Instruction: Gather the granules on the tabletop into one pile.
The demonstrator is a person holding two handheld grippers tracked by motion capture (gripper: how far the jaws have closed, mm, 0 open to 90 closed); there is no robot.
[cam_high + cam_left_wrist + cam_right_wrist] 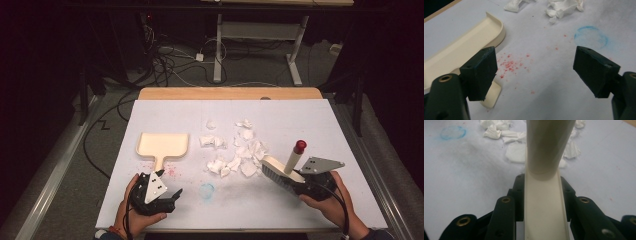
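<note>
Nearest the high camera, the person's two hands come in over the near edge of the worktop (310, 107), each with a hand-held gripper. The left hand-held gripper (167, 196) hovers just behind the handle of the cream dustpan (163, 145), its jaws standing wide apart with nothing between them — in the left gripper view the handle tip lies just under the left jaw, unclamped. The right hand-held gripper (296, 184) is clamped on the white back of a small brush (280, 171), whose red-capped handle slants up and away; the right gripper view shows the pads pressed against both sides of the brush body.

The scraps of torn white paper (239, 150) lie scattered in mid-worktop, between dustpan and brush, the nearest scraps just beside the bristles. A blue ring stain (207, 190) and some red specks (172, 172) mark the sheet near the pan handle.

The step in hand looks like the start of the sweep: brush gripped and set at the right edge of the pile, pan not yet held. The next move likely calls for the left jaws to close on the pan handle and steady it — mouth turned toward the scraps — before the brush drags them leftward, bristles low, so light pieces don't skip past.
</note>
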